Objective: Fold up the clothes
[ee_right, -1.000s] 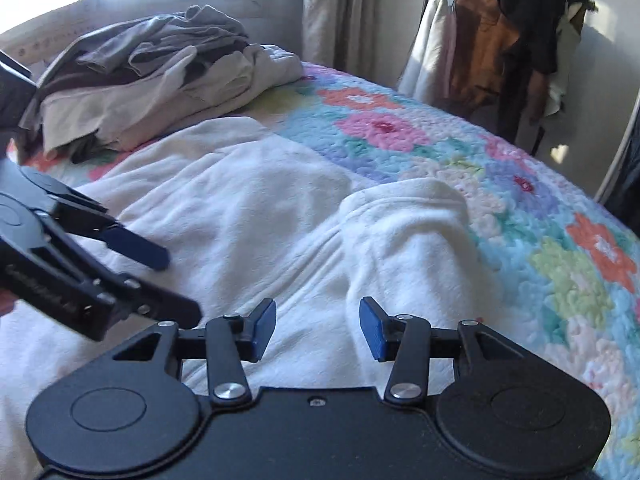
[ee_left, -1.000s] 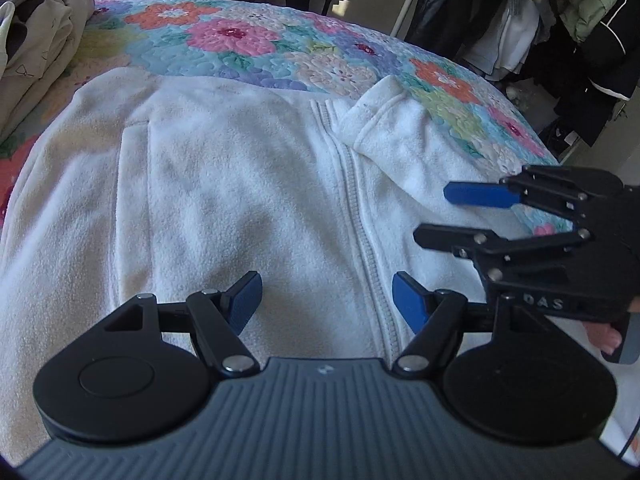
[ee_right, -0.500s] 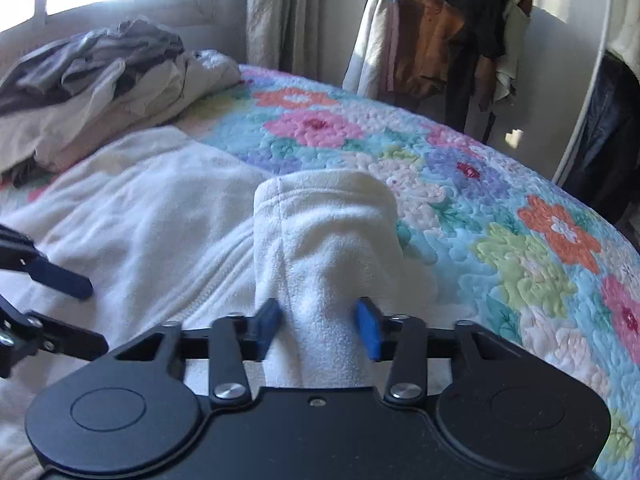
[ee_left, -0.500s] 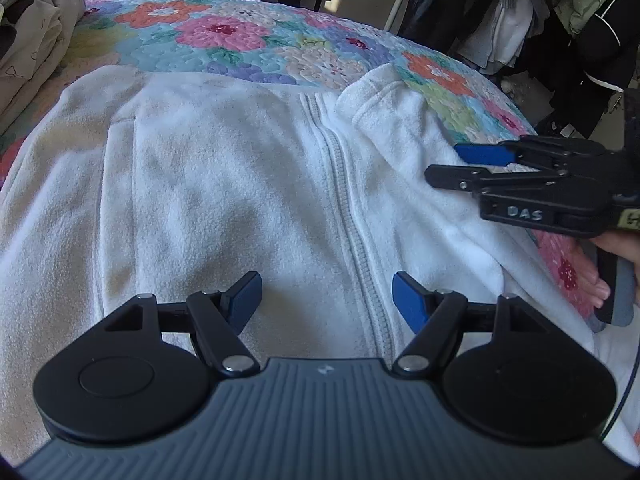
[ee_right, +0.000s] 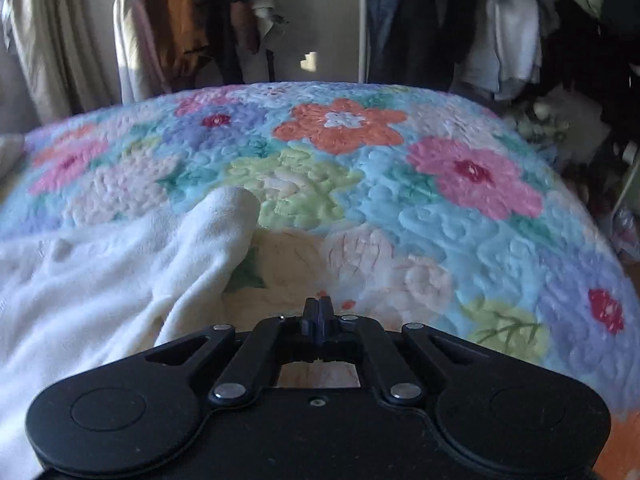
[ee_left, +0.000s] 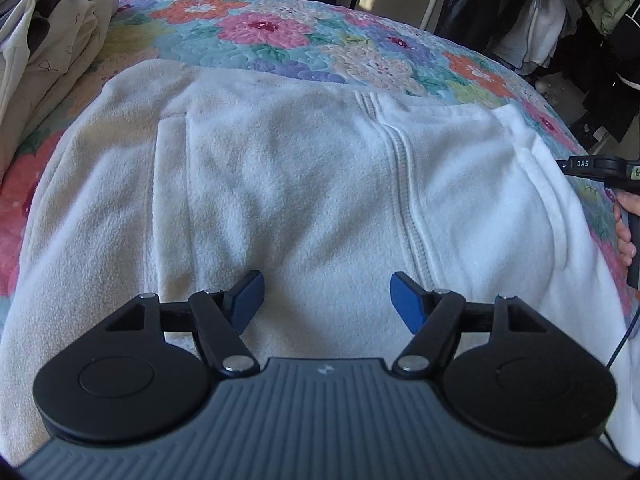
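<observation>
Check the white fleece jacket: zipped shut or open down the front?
Zipped shut. On the white fleece jacket, the zipper runs as one closed line with both front panels meeting flat, above the open left gripper.

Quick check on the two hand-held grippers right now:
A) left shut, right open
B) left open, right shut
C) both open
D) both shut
B: the left hand-held gripper has its blue pads wide apart over the white fleece jacket; the right hand-held gripper has its pads pressed together, with nothing visible between them.

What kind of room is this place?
Most likely a bedroom. A bed with a flowered quilt fills the view, a white jacket lies on it, and hanging clothes line the wall behind.
</observation>
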Tool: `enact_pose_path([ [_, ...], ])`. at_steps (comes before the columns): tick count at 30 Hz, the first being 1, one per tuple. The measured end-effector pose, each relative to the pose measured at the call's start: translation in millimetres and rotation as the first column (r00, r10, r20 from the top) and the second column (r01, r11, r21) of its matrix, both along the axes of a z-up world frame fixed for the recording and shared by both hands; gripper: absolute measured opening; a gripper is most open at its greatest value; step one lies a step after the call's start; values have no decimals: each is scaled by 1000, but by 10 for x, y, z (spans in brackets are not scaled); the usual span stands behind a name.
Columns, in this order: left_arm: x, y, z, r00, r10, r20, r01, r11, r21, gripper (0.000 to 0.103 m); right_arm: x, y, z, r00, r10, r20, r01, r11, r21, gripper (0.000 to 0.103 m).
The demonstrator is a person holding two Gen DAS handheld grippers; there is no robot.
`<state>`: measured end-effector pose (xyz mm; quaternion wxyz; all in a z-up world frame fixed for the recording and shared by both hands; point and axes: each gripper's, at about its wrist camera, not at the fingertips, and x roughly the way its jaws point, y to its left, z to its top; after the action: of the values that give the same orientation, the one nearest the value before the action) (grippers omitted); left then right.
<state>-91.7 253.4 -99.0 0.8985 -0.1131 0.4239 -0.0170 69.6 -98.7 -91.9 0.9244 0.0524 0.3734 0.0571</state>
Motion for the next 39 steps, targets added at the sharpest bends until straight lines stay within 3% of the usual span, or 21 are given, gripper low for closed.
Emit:
enact_pose_path([
  [1,7,6,-1,1000,1,1,-1,1000,2,70,-12,-62,-5,1000,-14,-6,15,999,52,1],
  [3,21,33,-34,1000,5,-6,-5,1000,-12,70,-50,-84,15,1000,-8,-19,11,991,134,15],
  [4,24,34,-48,1000,5,-9,-5,1000,-12,70,-71,-43,31,1000,8,-25,-4,987,162,25],
  [5,27,25,-55,1000,2,-10,-2,1000,-6,70,-108,-5,50,1000,11,-22,-7,983,182,45],
  [6,31,11,-56,1000,-1,-12,1,1000,4,70,-158,31,71,1000,0,-4,0,982,191,53],
  [14,3,-81,1,1000,-14,-22,16,998,56,70,-727,218,138,997,10,70,-25,973,229,58],
  [16,-11,-85,19,1000,-18,-24,19,998,55,71,-766,288,126,998,63,27,-66,991,118,55],
  [17,-9,-102,16,999,-25,-39,27,997,66,71,-769,362,64,998,69,1,-69,998,9,45],
  [18,-1,-132,8,997,-37,-64,42,995,85,72,-766,395,-16,999,50,-1,-50,996,-79,44],
  [21,-35,-231,0,992,-45,-115,62,987,151,72,-762,491,-229,1000,-6,3,7,948,-317,48],
  [26,-129,-262,130,987,-23,-157,45,989,140,76,-988,605,45,998,-33,45,43,966,-255,51],
  [28,-203,-265,246,989,-24,-149,40,993,107,77,-1120,705,198,998,12,61,4,968,-250,58],
  [30,-300,-308,367,991,-30,-133,43,994,100,80,-1253,791,327,994,89,56,-73,967,-242,70],
  [33,-443,-407,523,992,-30,-120,44,993,114,81,-1380,875,441,988,149,36,-136,961,-241,70],
  [39,-853,-545,914,996,-53,-66,60,993,103,83,-1698,962,806,988,142,-53,-149,976,-158,70],
])
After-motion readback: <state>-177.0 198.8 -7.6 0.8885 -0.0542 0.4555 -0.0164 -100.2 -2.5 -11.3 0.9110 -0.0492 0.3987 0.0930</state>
